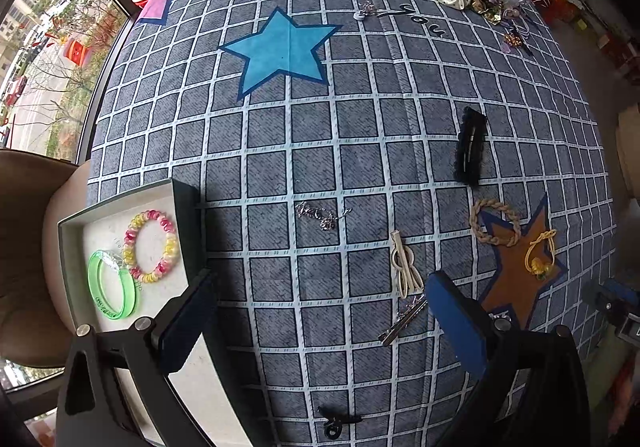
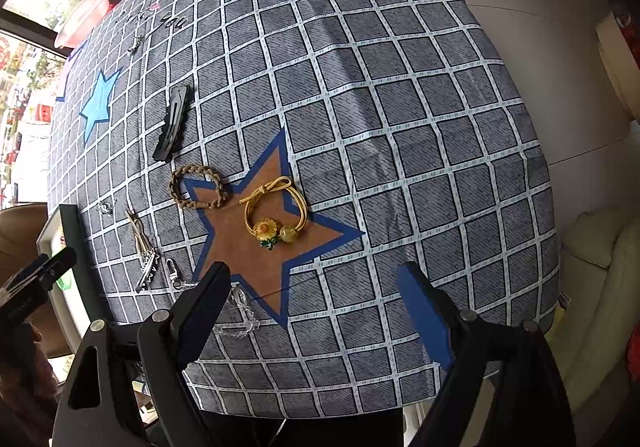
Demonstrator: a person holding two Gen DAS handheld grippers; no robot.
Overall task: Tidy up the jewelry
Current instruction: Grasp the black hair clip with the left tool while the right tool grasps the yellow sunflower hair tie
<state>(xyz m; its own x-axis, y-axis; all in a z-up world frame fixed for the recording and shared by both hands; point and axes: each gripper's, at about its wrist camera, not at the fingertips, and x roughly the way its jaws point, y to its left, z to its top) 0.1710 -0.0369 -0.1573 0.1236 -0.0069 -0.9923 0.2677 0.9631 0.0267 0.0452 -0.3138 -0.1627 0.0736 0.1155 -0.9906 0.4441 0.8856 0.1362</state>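
Two bangles already sit boxed at lower left; both claws hang spread, empty, choosing next.

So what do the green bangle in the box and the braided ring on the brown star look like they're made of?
Green bangle: likely translucent plastic or acrylic; light glows through its glossy, smooth band.
Braided ring: seemingly tan cord or faux leather, matte, with visibly plaited strands; which one I can't tell.
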